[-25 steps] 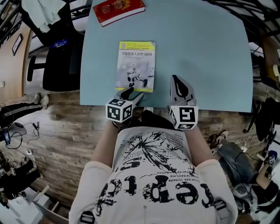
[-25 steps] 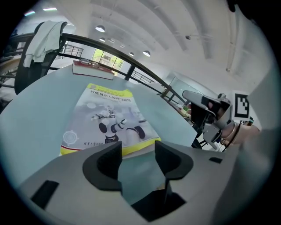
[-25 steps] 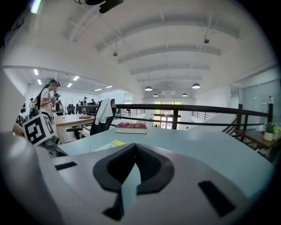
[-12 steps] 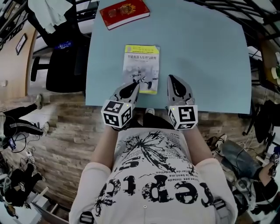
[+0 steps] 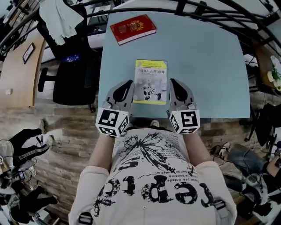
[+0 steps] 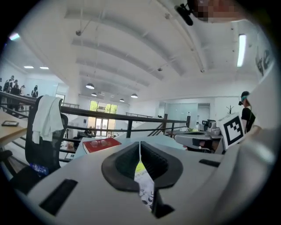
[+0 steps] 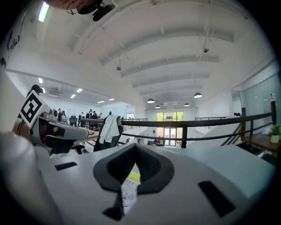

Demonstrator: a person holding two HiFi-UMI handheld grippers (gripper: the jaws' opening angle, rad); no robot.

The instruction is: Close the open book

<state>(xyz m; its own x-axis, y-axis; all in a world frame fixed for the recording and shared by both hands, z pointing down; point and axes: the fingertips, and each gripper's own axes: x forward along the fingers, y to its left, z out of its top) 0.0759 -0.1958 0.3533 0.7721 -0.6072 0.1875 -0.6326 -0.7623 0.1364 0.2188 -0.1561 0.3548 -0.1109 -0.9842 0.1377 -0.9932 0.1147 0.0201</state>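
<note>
The book (image 5: 150, 82) with a yellow and white cover lies closed near the front edge of the light blue table (image 5: 206, 66). My left gripper (image 5: 127, 84) hovers just left of it, jaws shut with nothing between them. My right gripper (image 5: 174, 83) hovers just right of it, also shut and empty. Both point roughly level across the table. In the left gripper view the left gripper (image 6: 140, 146) shows a strip of the book (image 6: 145, 190) below its closed jaws. The right gripper (image 7: 135, 154) shows the book (image 7: 130, 188) the same way.
A red book (image 5: 133, 29) lies at the table's far left corner, the red book (image 6: 101, 144) also showing in the left gripper view. A black chair (image 5: 72, 74) with a white garment (image 5: 61, 19) stands left of the table. A dark railing (image 5: 175, 9) runs behind it.
The left gripper's jaws have closed; it came off the book's near left corner and rose. The right gripper rose too. The book stays closed in place.
</note>
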